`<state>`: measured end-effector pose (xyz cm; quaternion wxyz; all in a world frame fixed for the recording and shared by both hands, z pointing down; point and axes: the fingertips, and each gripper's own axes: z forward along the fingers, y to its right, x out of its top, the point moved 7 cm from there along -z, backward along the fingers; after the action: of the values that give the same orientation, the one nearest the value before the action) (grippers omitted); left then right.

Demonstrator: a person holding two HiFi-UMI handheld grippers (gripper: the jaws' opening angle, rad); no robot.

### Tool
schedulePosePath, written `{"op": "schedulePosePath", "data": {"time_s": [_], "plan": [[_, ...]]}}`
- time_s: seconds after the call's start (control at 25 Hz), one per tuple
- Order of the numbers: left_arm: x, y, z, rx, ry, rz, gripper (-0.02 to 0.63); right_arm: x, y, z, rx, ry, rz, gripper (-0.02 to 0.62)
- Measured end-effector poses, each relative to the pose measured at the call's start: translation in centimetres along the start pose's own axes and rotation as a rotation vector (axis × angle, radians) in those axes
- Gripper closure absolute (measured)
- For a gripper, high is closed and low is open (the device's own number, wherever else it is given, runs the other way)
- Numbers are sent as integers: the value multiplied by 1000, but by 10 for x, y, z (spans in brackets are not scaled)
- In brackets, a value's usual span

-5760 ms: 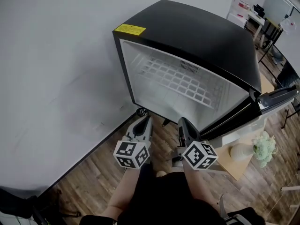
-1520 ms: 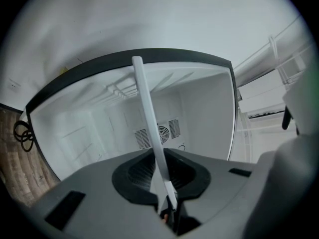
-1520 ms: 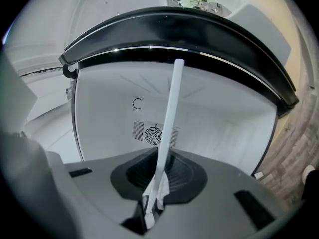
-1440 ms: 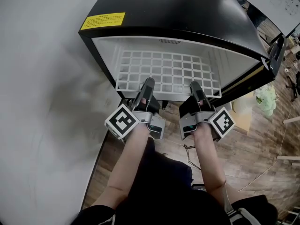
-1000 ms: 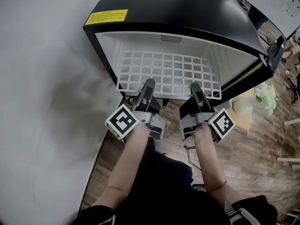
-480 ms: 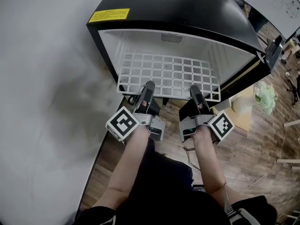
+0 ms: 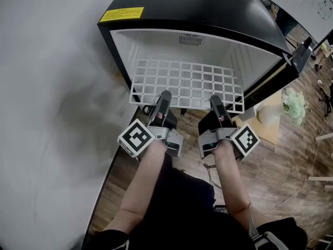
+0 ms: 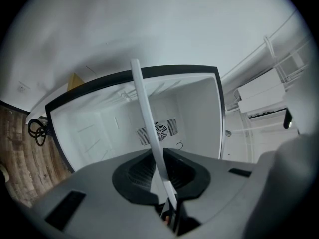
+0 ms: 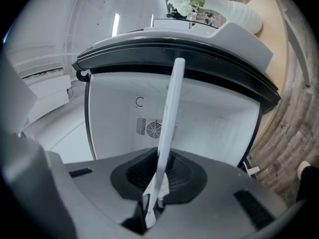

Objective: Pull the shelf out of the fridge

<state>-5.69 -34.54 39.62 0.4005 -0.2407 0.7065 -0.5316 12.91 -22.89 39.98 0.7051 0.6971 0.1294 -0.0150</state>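
Head view: I am clamping my left gripper [image 7: 165, 95] and right gripper [image 7: 214, 98] on the front edge of the white wire shelf [image 7: 190, 79], which is protruding partway from the open black fridge [image 7: 208, 9].

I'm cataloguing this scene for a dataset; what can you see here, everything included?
Black mini fridge: one, black outside, white inside, door open, by the wall.
White grid shelf: one, white, partly out of the fridge front.
Yellow warning label: one, yellow, corner of the fridge top.
Round fan vent: one, white, fridge's back wall.
White vase of flowers: one, white with pale green blooms, on the table.
Low wooden table: one, light brown, right of the fridge.
Wood plank floor: brown.
Left gripper: one, grey, shut on the shelf's front edge.
Right gripper: one, grey, shut on the same edge.
Forearms: two, behind the grippers.
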Motion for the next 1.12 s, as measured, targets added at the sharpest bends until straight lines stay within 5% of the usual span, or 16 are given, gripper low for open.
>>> {"op": "schedulePosePath", "data": {"time_s": [1.12], "plan": [[-1,-2,0,5,0,24,560,1,1,0,-15,-14,-47,568]]}}
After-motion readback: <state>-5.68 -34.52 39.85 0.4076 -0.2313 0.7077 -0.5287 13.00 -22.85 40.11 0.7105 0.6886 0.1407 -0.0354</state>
